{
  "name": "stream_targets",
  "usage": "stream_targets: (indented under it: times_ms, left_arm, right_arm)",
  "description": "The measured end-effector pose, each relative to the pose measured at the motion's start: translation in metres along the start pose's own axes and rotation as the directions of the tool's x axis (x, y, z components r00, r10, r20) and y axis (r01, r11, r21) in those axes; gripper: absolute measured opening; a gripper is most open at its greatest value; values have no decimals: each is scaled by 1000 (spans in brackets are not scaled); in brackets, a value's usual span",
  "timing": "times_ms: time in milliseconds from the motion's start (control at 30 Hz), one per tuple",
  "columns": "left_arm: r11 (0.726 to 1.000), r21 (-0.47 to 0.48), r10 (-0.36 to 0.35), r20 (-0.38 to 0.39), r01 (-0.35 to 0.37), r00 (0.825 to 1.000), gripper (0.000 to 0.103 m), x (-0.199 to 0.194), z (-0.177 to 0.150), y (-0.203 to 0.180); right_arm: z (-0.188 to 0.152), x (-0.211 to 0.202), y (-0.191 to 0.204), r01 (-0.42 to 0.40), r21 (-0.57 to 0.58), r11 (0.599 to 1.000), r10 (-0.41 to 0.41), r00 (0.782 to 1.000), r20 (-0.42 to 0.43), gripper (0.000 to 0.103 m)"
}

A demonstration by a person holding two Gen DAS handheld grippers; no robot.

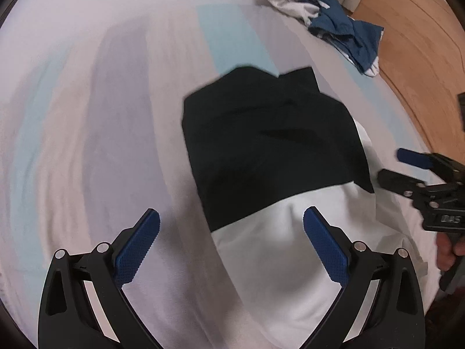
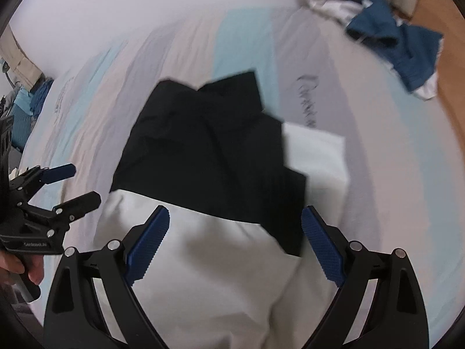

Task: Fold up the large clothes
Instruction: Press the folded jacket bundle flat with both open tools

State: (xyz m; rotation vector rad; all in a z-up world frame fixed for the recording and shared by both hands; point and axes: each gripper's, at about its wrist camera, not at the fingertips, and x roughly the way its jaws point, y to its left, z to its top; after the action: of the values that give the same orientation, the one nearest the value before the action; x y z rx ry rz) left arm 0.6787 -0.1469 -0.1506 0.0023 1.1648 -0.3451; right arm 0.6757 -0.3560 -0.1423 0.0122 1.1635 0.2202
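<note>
Straight ahead of the left gripper (image 1: 231,240), a black-and-white garment (image 1: 270,145) lay folded on the bed (image 1: 87,116), its black part farther away and its white part (image 1: 276,256) nearest, running beneath and between the blue pads. That gripper stood released, jaws spread wide, with nothing pinched; the pads hung above the cloth, apparently clear of it, though motion blur made that hard to judge. Off to its right, the right gripper (image 1: 391,165) pointed in toward the garment's edge, held by a hand (image 1: 447,250).

From the right wrist view, the right gripper (image 2: 236,240) was likewise released, its jaws wide apart over the white part (image 2: 218,276), with the black part (image 2: 209,151) just beyond the fingertips. To its left, the left gripper (image 2: 84,184) was splayed beside the garment. Well beyond both, toward the far right, a crumpled blue-and-white pile of clothes (image 2: 398,43) sat near the edge of the striped bedsheet (image 2: 363,174).
</note>
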Motion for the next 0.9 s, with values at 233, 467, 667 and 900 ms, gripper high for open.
stream_targets:
  times_ms: [233,467,667,900]
  left_arm:
    - [986,-59,-157,-44,154,987,98,37,-13,24]
    - [973,-77,-222,-36,218,974,98,53,-21,27]
    - [956,-90,-283,-48,278,958,97,54,-21,25]
    - [942,-76,-332,-57,327,942,97,56,-19,18]
  right_arm:
    - [-12,52,-7,38,1,999,-38,994,-99,89]
    - [-29,70,-23,19,67,998,-12,995,-103,89]
    - [-35,64,-37,44,61,997,-39,995,-90,90]
    - [-51,62,-66,94,-12,995,-95,988,-125,90]
